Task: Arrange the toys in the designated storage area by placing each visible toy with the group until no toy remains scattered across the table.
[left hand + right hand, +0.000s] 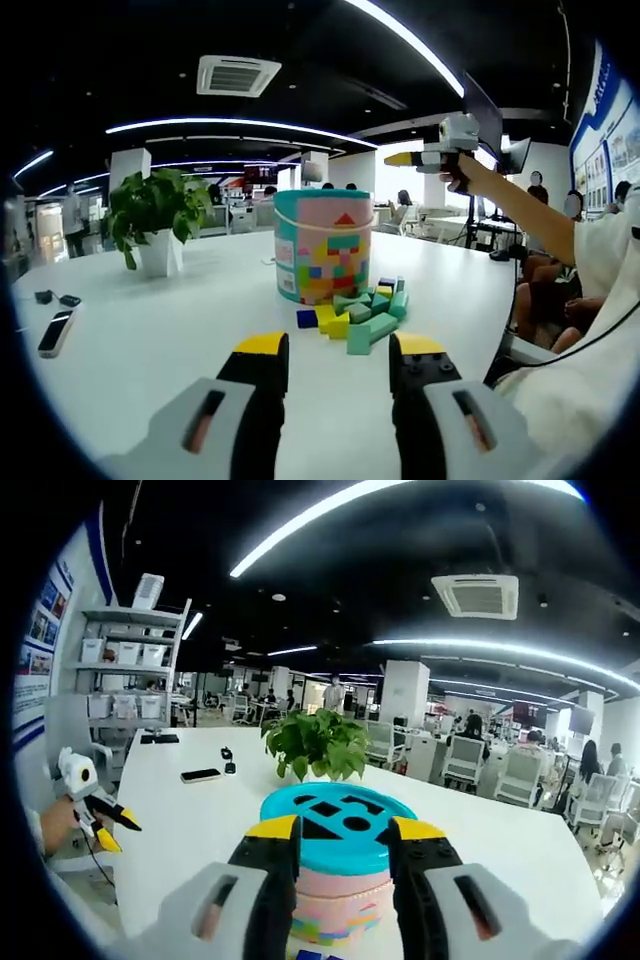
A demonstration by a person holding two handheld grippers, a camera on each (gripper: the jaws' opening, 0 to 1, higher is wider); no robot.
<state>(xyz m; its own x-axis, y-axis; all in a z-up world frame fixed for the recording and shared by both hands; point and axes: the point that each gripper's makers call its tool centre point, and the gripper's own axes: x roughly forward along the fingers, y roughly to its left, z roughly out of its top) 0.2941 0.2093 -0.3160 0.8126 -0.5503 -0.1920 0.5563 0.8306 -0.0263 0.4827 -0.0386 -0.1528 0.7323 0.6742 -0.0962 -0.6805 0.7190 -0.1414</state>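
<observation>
The long white counter [150, 310] runs across the middle of the left gripper view. On it, just right of centre, stands the tall round tub printed with coloured block patterns [322, 246]. It is upright, long axis vertical, and its teal lid with shape-sorter holes [338, 825] faces the ceiling in the lower centre of the right gripper view. It looks like a light, stiff cardboard or plastic drum, smooth-sided, best taken around the wall or lid edge.

Touching its base, low and right of centre in the left gripper view, lies the small heap of green, yellow and blue building blocks [356, 316]. They look light, rigid and flat-faced, probably wood or foam; I would pinch each across two parallel faces. The heap's long axis slants up to the right, and the longer green bricks lie flat along it.

The left claw [325, 352] hangs released and empty just short of the heap. The right claw [342, 838] is spread, a jaw to either side of the lid; I cannot tell whether it touches.
</observation>
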